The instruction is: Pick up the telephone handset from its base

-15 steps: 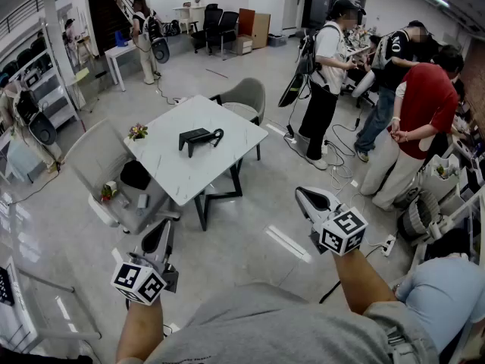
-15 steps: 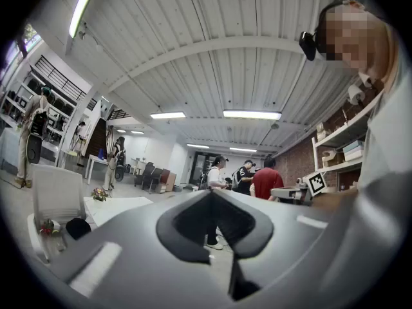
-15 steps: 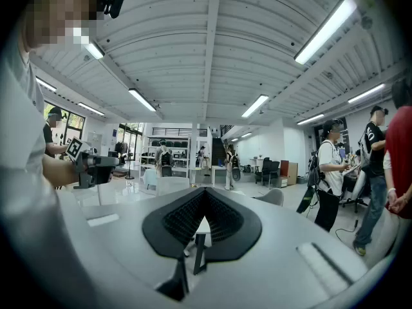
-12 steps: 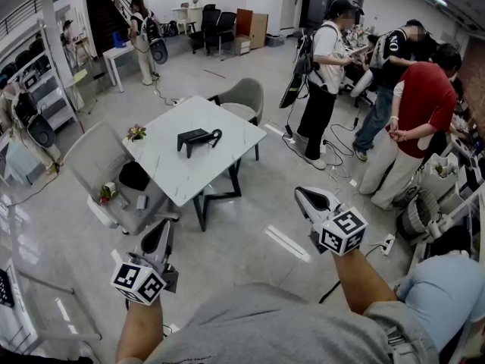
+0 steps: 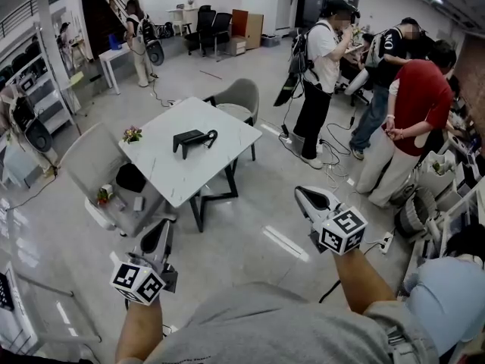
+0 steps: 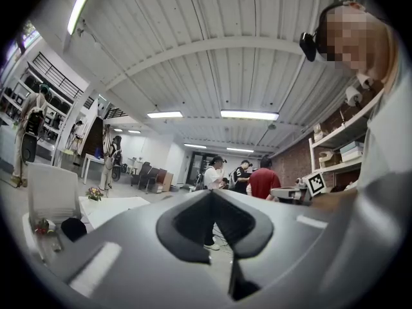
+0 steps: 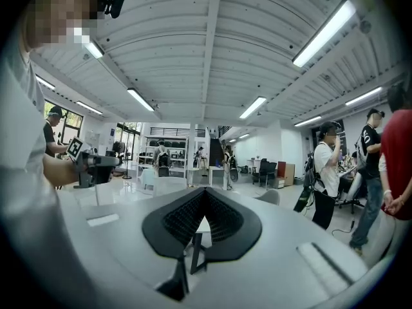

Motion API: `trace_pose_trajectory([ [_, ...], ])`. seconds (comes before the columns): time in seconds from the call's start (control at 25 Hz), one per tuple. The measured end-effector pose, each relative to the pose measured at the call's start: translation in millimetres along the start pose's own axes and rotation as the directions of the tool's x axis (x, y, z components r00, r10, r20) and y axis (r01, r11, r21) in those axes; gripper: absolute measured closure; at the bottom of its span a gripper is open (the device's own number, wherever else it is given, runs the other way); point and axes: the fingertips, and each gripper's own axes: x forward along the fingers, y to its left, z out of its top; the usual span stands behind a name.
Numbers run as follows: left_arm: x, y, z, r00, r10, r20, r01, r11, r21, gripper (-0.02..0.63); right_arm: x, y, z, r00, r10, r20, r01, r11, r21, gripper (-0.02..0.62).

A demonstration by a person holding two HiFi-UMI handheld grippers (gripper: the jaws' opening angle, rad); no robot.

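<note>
On the white tabletop (image 5: 163,174), well apart from both tools, the black telephone (image 5: 191,138) sits near centre; left tool (image 5: 164,229) and right tool (image 5: 301,195) are each fully closed, gripping nothing

the table (image 5: 163,165) stands left of centre in the head view, well above both grippers in the frame. the telephone (image 5: 191,139) lies on the table near its middle, and a flower pot (image 5: 132,134) sits on the table's left corner. a chair (image 5: 241,97) is tucked behind the table's upper right side, and a second chair (image 5: 89,158) stands just beside its left side. the left gripper (image 5: 162,227) is at lower left and the right gripper (image 5: 305,196) at lower right of centre, well apart. a group of people (image 5: 409,105) stands at upper right. shelving (image 5: 30,89) lines the left edge.
</note>
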Motion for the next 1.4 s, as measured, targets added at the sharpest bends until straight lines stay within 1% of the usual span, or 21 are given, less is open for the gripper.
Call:
trace_pose_trajectory([
  [0.2, 4, -4, 0, 1.0, 0.001, -0.002, -0.001, 1.0, -0.004, 0.548, -3, -3, -2, 1.0, 0.001, -0.002, -0.001, 1.0, -0.006, 0.594],
  [0.28, 6, -7, 0, 1.0, -0.001, -0.005, 0.001, 1.0, -0.002, 0.548, -5, -6, 1, 1.0, 0.005, 0.019, -0.005, 1.0, 0.002, 0.592],
  [0.36, 9, -11, 0, 1.0, -0.003, -0.006, 0.003, 1.0, 0.003, 0.548, -8, -8, 6, 0.998, 0.029, 0.052, -0.03, 0.999, 0.022, 0.588],
  [0.4, 11, -12, -1, 1.0, -0.004, -0.004, 0.004, 1.0, 0.006, 0.548, -9, -8, 8, 0.996, 0.048, 0.069, -0.05, 0.998, 0.031, 0.517],
  [0.44, 13, -13, -2, 1.0, -0.006, 0.0, 0.006, 1.0, 0.01, 0.548, -10, -10, 11, 0.994, 0.063, 0.083, -0.067, 0.997, 0.037, 0.412],
  [0.48, 16, -15, -2, 1.0, -0.007, 0.001, 0.007, 1.0, 0.014, 0.548, -11, -12, 13, 0.993, 0.073, 0.095, -0.077, 0.996, 0.038, 0.343],
  [0.52, 19, -17, -2, 1.0, -0.004, 0.001, 0.004, 1.0, 0.016, 0.548, -13, -16, 14, 0.992, 0.077, 0.103, -0.081, 0.996, 0.036, 0.302],
  [0.6, 28, -27, -1, 1.0, 0.007, -0.004, -0.007, 1.0, 0.014, 0.548, -17, -27, 15, 0.991, 0.076, 0.11, -0.08, 0.996, 0.03, 0.256],
  [0.68, 39, -39, -1, 1.0, 0.013, -0.004, -0.013, 1.0, 0.01, 0.548, -24, -42, 15, 0.991, 0.074, 0.108, -0.078, 0.997, 0.031, 0.245],
  [0.92, 78, -82, -15, 1.0, 0.001, 0.004, -0.001, 1.0, 0.019, 0.548, -54, -93, 8, 0.992, 0.064, 0.11, -0.069, 0.997, 0.04, 0.245],
  [1.08, 106, -106, -22, 1.0, -0.008, 0.001, 0.008, 1.0, 0.003, 0.548, -68, -125, 0, 0.993, 0.051, 0.109, -0.056, 0.998, 0.041, 0.245],
  [1.24, 130, -112, -29, 1.0, -0.025, -0.018, 0.025, 1.0, 0.008, 0.548, -69, -147, -9, 0.994, 0.033, 0.101, -0.039, 0.998, 0.056, 0.245],
  [1.4, 157, -106, -36, 0.999, -0.043, -0.03, 0.043, 0.999, 0.002, 0.548, -60, -165, -16, 0.996, 0.009, 0.089, -0.014, 0.998, 0.061, 0.247],
])
